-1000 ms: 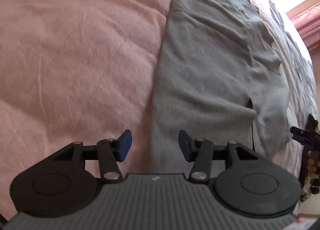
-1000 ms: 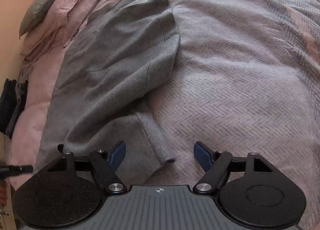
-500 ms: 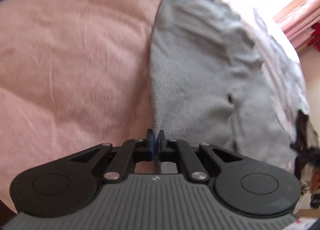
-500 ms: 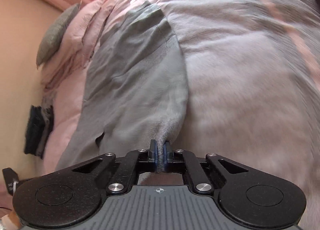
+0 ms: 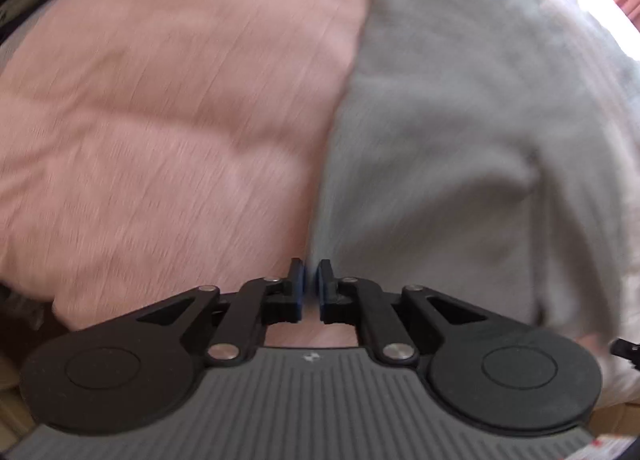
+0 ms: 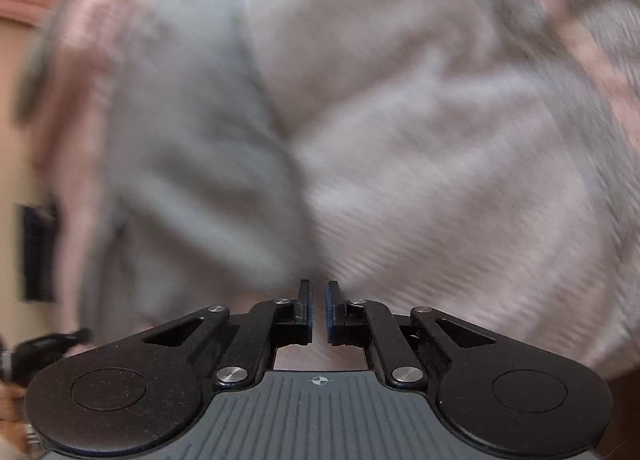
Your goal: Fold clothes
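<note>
Both grippers went from spread wide over the grey garment to pinched on its edges. Left gripper clamps the hem by the pink duvet, jaws easing open slightly. Right gripper is closed on the garment's other edge (frames heavily blurred). Garment lies on the bed, partly over a grey-pink blanket.

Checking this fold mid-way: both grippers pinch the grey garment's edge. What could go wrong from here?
1. The left gripper has only a thin edge of the grey garment between its pads, and its jaws are opening, so the cloth may slip out.
2. The right gripper, shut, also grips just a small bit. An uneven pull could skew the fold.
</note>
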{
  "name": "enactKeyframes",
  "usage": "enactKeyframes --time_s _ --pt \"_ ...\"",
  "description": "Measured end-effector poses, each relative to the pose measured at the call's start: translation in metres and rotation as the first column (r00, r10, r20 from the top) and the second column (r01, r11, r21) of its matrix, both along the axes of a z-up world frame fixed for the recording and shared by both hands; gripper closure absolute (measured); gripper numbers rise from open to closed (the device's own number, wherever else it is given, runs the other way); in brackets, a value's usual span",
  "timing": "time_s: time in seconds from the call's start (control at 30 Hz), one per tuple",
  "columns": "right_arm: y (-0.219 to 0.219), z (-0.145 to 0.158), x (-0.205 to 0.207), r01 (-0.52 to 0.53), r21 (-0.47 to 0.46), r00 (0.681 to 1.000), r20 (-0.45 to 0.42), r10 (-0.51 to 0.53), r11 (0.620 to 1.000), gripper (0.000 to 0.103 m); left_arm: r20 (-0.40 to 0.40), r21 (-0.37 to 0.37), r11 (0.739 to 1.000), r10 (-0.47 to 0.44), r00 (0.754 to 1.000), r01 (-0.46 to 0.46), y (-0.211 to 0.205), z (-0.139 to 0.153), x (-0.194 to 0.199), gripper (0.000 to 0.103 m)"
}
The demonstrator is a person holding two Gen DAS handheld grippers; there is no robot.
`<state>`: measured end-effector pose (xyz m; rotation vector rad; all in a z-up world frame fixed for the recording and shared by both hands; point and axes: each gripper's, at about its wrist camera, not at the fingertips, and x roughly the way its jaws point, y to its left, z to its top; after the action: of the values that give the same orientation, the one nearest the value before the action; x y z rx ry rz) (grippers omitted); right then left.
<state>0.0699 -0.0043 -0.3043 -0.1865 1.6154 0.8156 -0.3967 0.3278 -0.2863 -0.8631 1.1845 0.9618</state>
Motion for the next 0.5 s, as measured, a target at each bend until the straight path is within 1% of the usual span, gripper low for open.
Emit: enactKeyframes --time_s 0.03,0.07,0.1,0.13,0.17,0.2,0.23,0.27,0.3,0.37,0.4,0.43,0.47,0.5 --pt "0.004 0.006 -0.002 -0.019 -0.010 0.999 0.041 0.020 1.000 0.102 -0.029 -0.009 1.000 -0.006 1.000 0.006 -0.005 -0.007 -0.003 0.097" --pt "0.010 0.016 -0.004 -0.044 -0.022 0.994 0.103 0.046 0.999 0.100 -0.031 0.004 1.000 -0.013 0.999 0.013 -0.009 -0.006 -0.006 0.097" --pt "0.018 0.029 -0.009 -0.081 -0.014 0.979 0.187 0.082 0.997 0.092 -0.012 0.027 1.000 -0.013 1.000 0.014 -0.013 0.000 -0.009 0.096" --pt "0.027 0.041 -0.014 -0.119 0.015 0.960 0.259 0.111 0.993 0.086 0.013 0.063 0.998 -0.016 1.000 0.015 -0.016 0.009 -0.010 0.095" --pt "0.035 0.051 -0.019 -0.150 0.050 0.942 0.310 0.127 0.987 0.073 0.036 0.100 0.995 -0.026 0.999 0.022 -0.016 0.018 -0.009 0.094" --pt "0.045 0.059 -0.024 -0.173 0.087 0.930 0.343 0.134 0.981 0.062 0.053 0.126 0.992 -0.039 0.998 0.032 -0.017 0.024 -0.007 0.091" --pt "0.053 0.064 -0.028 -0.185 0.120 0.927 0.351 0.132 0.975 0.059 0.075 0.140 0.989 -0.061 0.995 0.050 -0.016 0.029 -0.001 0.087" --pt "0.056 0.065 -0.032 -0.182 0.151 0.933 0.339 0.122 0.972 0.056 0.097 0.137 0.989 -0.073 0.993 0.059 -0.015 0.032 0.004 0.078" --pt "0.056 0.064 -0.034 -0.160 0.176 0.947 0.304 0.101 0.971 0.056 0.118 0.124 0.991 -0.070 0.991 0.055 -0.015 0.031 0.006 0.074" --pt "0.053 0.060 -0.045 -0.120 0.234 0.974 0.216 0.068 0.965 0.056 0.198 0.047 0.998 -0.039 0.979 0.030 -0.019 0.026 0.011 0.074" --pt "0.050 0.061 -0.054 -0.120 0.260 0.977 0.201 0.067 0.958 0.056 0.233 0.026 0.999 -0.028 0.972 0.023 -0.027 0.025 0.013 0.074" --pt "0.046 0.062 -0.067 -0.152 0.277 0.971 0.222 0.090 0.949 0.056 0.257 0.040 0.998 -0.054 0.965 0.045 -0.037 0.024 0.016 0.074" --pt "0.048 0.063 -0.084 -0.211 0.278 0.955 0.262 0.138 0.937 0.056 0.254 0.072 0.993 -0.109 0.961 0.094 -0.046 0.024 0.021 0.074" --pt "0.051 0.064 -0.100 -0.280 0.257 0.930 0.313 0.195 0.925 0.056 0.219 0.118 0.978 -0.193 0.956 0.171 -0.059 0.022 0.030 0.074"
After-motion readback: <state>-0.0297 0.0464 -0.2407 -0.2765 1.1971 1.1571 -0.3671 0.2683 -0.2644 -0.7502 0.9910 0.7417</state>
